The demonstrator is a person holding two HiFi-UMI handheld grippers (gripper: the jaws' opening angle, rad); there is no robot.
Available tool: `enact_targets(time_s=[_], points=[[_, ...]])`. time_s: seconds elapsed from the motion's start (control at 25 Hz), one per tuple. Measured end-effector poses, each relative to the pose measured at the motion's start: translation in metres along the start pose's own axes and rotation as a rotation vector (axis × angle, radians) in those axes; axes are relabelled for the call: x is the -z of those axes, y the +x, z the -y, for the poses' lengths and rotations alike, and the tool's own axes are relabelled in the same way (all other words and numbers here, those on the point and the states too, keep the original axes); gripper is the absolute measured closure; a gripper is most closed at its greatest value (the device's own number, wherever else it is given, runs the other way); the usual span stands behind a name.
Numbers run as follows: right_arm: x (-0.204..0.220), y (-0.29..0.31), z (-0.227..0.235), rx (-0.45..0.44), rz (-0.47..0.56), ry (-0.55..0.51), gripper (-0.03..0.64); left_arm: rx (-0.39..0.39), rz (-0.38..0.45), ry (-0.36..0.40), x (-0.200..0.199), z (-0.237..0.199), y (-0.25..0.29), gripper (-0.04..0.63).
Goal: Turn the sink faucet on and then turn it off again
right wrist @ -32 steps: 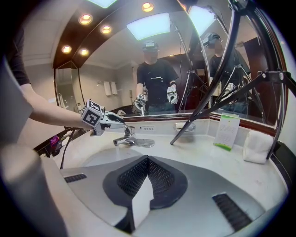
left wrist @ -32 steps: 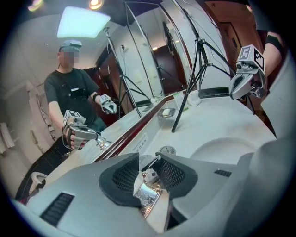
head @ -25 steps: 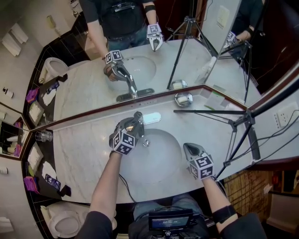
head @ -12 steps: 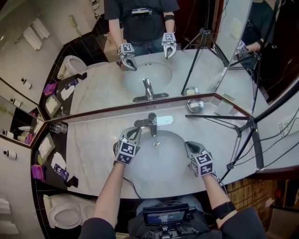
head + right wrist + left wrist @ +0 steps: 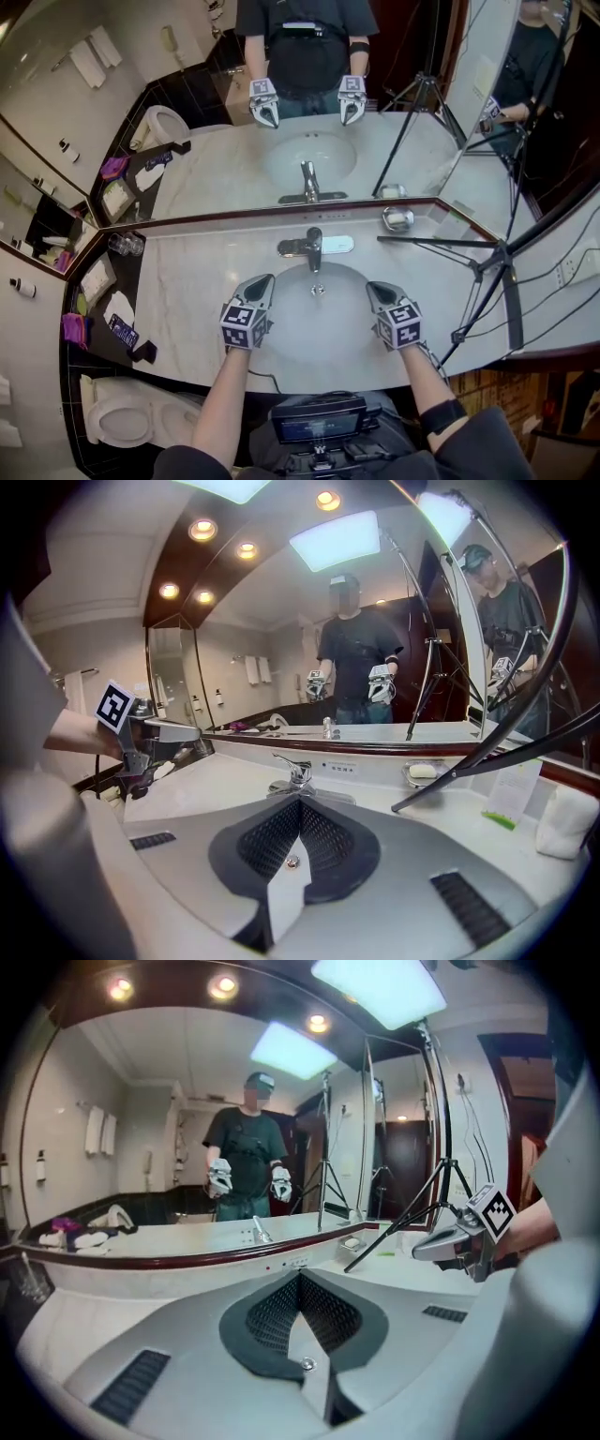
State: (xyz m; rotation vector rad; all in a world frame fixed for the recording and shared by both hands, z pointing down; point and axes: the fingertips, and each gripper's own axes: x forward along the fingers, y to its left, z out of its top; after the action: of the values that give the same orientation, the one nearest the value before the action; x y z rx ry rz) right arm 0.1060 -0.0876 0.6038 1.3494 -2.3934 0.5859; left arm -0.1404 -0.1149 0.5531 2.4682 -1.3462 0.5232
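The chrome faucet [image 5: 313, 247] stands at the back of the white sink basin [image 5: 323, 328], its handle pointing left; no stream of water shows. My left gripper [image 5: 264, 280] hovers over the basin's front left rim, shut and empty, well short of the faucet. My right gripper [image 5: 373, 288] hovers over the front right rim, also shut with nothing in it. In the left gripper view the closed jaws [image 5: 300, 1285] point at the mirror, and the right gripper [image 5: 461, 1241] shows off to the right. In the right gripper view the shut jaws [image 5: 297, 810] aim at the faucet [image 5: 298, 774].
A soap dish [image 5: 397, 219] sits at the back right of the marble counter [image 5: 197, 281]. A black tripod [image 5: 489, 259] leans over the counter's right end. A glass [image 5: 125, 245] stands at the far left. The mirror [image 5: 309, 112] backs the counter; a toilet [image 5: 120, 433] is lower left.
My left gripper has let go of the faucet handle, closed, and drawn back toward the front left of the basin. My right gripper shifted slightly. The head view tilted up a little.
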Motion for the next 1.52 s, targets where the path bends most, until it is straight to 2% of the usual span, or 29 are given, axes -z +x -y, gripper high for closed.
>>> enact_targets(time_s=[0.16,0.24,0.52,0.76,1.0,1.12,1.44,1.52], points=[[-0.005,0.0,-0.003,-0.005,0.004,-0.011,0.597,-0.043,0.035,-0.134,0.015,-0.004,-0.027,0.592],[-0.007,0.0,-0.005,-0.005,0.004,-0.015,0.597,-0.058,0.047,-0.176,0.021,-0.006,-0.038,0.592],[-0.007,0.001,-0.013,-0.005,-0.004,-0.022,0.597,-0.096,0.061,-0.21,0.038,-0.012,-0.059,0.593],[-0.005,0.002,-0.018,-0.007,-0.01,-0.022,0.597,-0.1,0.063,-0.183,0.041,-0.014,-0.058,0.592],[-0.004,0.001,-0.018,-0.004,-0.012,-0.014,0.597,-0.099,0.047,-0.078,0.039,-0.013,-0.039,0.591],[-0.003,0.0,-0.017,0.003,-0.014,-0.005,0.597,-0.068,0.034,0.003,0.033,-0.011,-0.021,0.544],[0.005,-0.002,-0.009,0.03,-0.021,0.028,0.597,0.07,-0.028,0.325,0.018,0.011,0.049,0.405],[0.005,-0.003,-0.006,0.039,-0.019,0.034,0.597,0.086,-0.051,0.422,0.022,0.014,0.07,0.403]])
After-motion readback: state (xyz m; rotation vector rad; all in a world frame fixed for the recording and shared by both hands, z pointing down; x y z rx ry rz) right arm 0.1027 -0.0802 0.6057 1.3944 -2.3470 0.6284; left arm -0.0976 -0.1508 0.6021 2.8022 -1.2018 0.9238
